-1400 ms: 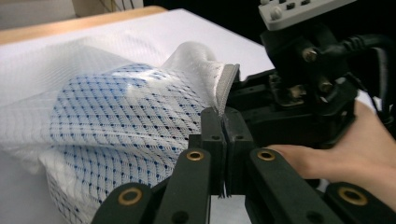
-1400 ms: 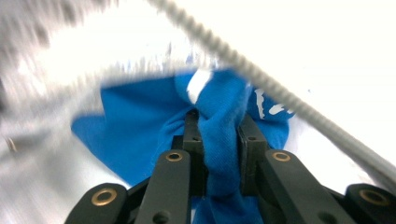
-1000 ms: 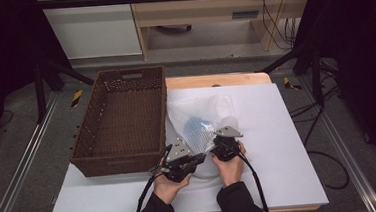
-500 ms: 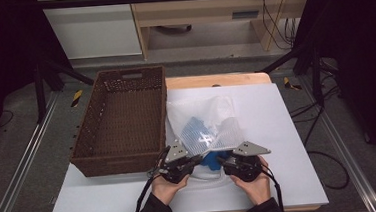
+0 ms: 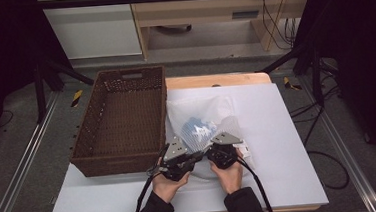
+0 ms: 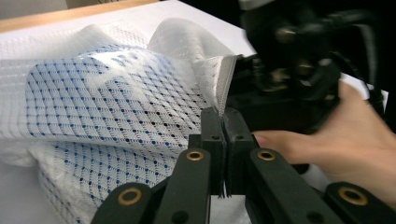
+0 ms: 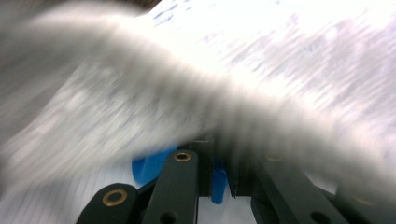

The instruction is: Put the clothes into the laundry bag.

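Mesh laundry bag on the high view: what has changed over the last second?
The right gripper swung out to the bag's right, then came back in beside the left gripper; its jaws have just been closing on the mesh laundry bag's near edge. The bag's near end bunched up between them. The left gripper stayed clamped on the mesh; the wicker basket did not move.

Bright table, dark surroundings — right gripper view smeared, overexposed.
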